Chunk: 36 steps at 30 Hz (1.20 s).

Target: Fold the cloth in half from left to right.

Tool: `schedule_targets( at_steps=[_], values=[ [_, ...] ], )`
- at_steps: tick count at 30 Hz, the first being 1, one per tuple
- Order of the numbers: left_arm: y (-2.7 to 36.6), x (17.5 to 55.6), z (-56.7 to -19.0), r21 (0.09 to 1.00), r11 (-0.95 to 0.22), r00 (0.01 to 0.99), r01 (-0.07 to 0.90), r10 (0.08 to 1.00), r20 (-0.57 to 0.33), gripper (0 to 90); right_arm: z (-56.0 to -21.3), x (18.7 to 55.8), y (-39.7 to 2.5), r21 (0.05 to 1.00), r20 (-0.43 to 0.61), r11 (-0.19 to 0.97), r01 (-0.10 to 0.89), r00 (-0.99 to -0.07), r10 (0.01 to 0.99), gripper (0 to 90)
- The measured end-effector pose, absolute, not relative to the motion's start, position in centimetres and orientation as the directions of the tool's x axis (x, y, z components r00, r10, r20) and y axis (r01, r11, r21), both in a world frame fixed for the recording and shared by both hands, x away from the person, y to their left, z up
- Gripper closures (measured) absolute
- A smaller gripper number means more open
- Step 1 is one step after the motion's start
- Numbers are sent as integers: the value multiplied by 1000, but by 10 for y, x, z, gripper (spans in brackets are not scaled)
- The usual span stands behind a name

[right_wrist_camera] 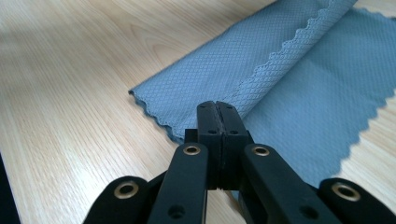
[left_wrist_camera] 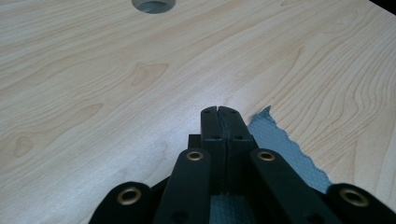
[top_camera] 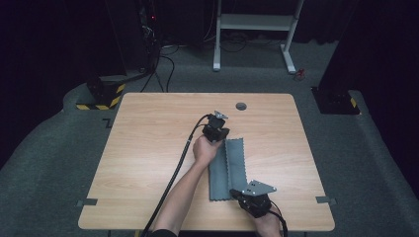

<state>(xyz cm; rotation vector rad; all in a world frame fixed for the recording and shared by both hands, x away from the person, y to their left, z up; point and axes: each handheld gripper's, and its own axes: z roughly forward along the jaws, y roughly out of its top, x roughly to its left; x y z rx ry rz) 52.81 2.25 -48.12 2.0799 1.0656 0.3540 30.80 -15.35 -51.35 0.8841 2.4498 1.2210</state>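
At the near edge of the light wooden surface (top_camera: 148, 148), the right gripper (top_camera: 245, 193) is seen in the high view at the near end of a grey-blue woven cloth with scalloped edges (top_camera: 228, 168). In the right gripper view the two black fingers (right_wrist_camera: 208, 122) are pressed together with no gap between them, tips lying over the cloth's near hem; whether fabric is pinched between them cannot be told, since the closed tips hide the edge beneath. The cloth (right_wrist_camera: 299, 84) is seen spreading away from those fingers, a folded-over layer lying along its left part with its scalloped edge running up the middle, and a single layer lying flat to the right.

Farther out, the cloth is laid as a long strip running from the near edge toward the middle of the surface. At its far end the left gripper (top_camera: 216, 132) is held, a hand (top_camera: 205, 148) wrapped around it and a black cable (top_camera: 173, 182) trailing back along the forearm. In the left gripper view the fingers (left_wrist_camera: 210, 126) are likewise clenched tight — a corner of the cloth (left_wrist_camera: 275, 140) shows just to the right of them and a patch of it below, between the linkages, so the fabric passes under the fingers; a grasp cannot be confirmed.

Beyond the left gripper, a round grey cable port (top_camera: 241, 106) is set into the surface near its far edge — well apart from the cloth.
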Motion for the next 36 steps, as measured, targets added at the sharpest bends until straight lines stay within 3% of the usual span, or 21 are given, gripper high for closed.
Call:
schedule_targets(
  at_steps=[36],
  values=[
    [-24, 535, -500, 704, -409, 648, 580, 756, -94, 891, -520, 304, -185, 762, 58, 435, 479, -720, 692, 899]
  ],
)
